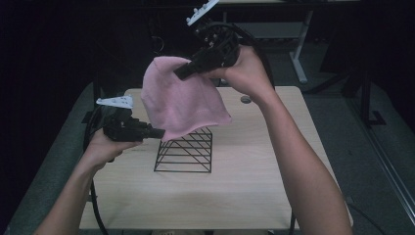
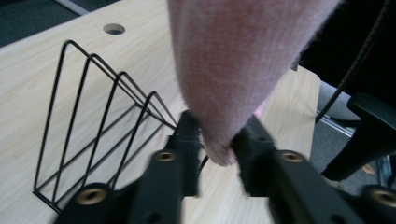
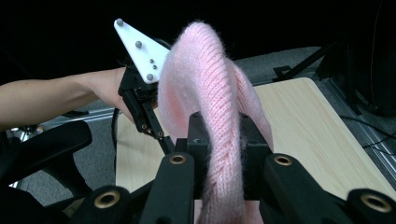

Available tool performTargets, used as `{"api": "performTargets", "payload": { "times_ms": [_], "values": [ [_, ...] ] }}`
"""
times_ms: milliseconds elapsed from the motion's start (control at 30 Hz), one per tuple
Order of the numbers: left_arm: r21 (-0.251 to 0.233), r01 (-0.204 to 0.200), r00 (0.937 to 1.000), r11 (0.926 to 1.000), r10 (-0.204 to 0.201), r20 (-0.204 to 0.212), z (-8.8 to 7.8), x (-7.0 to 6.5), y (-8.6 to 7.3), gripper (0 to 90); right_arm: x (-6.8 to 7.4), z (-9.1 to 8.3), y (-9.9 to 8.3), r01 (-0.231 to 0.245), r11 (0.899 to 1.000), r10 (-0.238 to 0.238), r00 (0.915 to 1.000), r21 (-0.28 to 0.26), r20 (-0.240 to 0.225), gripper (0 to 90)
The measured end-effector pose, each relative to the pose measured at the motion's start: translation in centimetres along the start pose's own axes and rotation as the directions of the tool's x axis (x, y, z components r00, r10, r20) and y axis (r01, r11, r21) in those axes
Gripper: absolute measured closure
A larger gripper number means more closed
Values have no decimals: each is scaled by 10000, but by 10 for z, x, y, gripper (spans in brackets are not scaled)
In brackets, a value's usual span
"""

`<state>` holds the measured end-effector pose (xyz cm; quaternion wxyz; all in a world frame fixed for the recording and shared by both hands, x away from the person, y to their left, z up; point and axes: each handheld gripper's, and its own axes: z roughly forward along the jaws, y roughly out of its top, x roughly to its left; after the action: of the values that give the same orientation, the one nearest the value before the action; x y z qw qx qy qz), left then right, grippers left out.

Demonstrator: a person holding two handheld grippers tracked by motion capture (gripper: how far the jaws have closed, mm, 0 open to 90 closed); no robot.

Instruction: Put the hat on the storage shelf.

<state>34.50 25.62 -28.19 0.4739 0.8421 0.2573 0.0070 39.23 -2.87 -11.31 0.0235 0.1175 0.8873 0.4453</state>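
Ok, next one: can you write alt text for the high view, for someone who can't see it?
A person holds a pink knitted cloth in the air between two handheld grippers, above a black wire rack standing on a light wooden table. The right gripper grips the cloth's top edge, and the left gripper pinches its lower corner.

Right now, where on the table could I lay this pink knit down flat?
Bare wood on the table lies between the wire rack and the near edge, and right of the rack. The middle is crowded: the pink knit hangs over the rack.
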Motion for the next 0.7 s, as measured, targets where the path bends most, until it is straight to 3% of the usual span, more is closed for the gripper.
{"api": "performTargets", "payload": {
  "times_ms": [133, 333, 700],
  "values": [
    [183, -265, 9994, 9995, 269, -240, -4, 0, 1, 835, -4, 1, -4, -171, 9998, 171, 9998, -35, 50, 786],
    [301, -155, 9976, 9994, 175, -665, -7, 6, -2, 844, -12, 6, -12, -538, 9985, 538, 9984, 18, 151, 786],
    [959, -59, 9929, 9954, 172, -1176, 8, 13, -7, 843, -30, 20, -36, -1050, 9945, 1050, 9944, -6, -96, 785]
  ]
}}
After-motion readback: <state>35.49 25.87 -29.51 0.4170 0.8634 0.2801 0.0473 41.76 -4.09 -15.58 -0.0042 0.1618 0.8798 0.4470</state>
